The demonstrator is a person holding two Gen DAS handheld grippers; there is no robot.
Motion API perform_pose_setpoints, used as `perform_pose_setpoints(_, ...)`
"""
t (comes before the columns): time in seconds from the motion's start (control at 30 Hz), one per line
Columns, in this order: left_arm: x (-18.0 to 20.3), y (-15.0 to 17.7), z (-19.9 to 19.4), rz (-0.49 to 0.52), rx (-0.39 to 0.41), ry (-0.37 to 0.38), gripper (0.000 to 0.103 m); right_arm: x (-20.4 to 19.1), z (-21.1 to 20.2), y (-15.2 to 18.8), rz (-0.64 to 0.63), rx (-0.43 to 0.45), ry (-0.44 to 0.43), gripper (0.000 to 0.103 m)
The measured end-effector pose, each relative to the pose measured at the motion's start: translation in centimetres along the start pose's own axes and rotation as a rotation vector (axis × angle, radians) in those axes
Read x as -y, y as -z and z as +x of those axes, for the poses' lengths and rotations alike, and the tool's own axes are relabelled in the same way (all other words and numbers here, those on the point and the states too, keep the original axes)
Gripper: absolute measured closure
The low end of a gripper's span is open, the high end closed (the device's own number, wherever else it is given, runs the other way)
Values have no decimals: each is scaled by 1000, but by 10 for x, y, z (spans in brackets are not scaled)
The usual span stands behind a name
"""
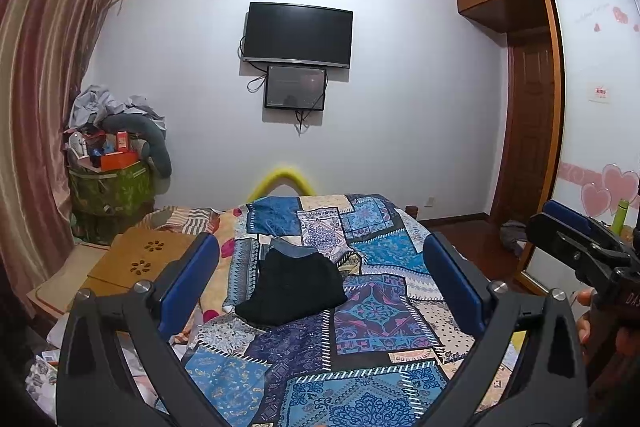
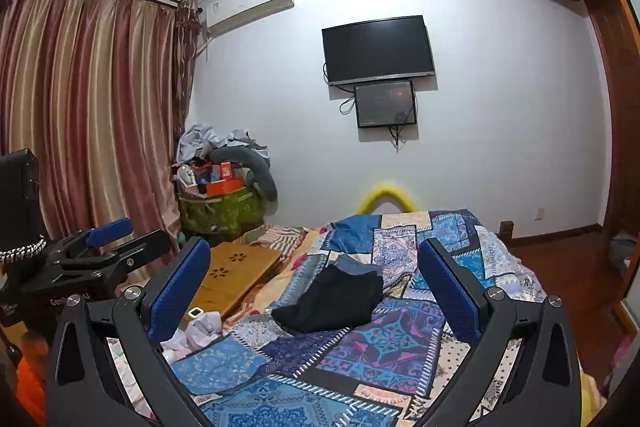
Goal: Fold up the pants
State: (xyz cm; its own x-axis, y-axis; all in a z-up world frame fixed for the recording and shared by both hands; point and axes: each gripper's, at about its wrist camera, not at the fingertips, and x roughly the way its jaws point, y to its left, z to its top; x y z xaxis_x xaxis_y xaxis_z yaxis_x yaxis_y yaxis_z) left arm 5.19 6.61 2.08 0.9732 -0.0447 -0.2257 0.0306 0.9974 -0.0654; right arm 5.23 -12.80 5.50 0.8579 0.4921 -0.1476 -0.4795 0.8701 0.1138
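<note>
Both grippers (image 1: 320, 267) (image 2: 314, 273) agape above pants (image 1: 294, 291)

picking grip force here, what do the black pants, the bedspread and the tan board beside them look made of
Black pants: soft matte cloth, probably knit or cotton; it slumps in limp folds without shine.
Bedspread: thin printed woven fabric, matte, wrinkled, patchwork pattern.
Tan board: rigid, looks like bamboo or wood, smooth, with flower-shaped cutouts.

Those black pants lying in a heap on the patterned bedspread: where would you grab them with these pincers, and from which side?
Probably at the near corner of the black pants, the point that sticks out toward the left over the bedspread. It lies thin and free of the bulk. Come from the near side, low, with the open left gripper. How the heap is layered is unclear.
</note>
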Motion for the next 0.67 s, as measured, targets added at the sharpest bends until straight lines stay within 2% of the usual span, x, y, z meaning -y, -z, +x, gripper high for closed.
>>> perform_pose_setpoints(0.67, 6, 4, 0, 17, -8, 23, 0, 3, 2, 0, 12, -1, 10, 0)
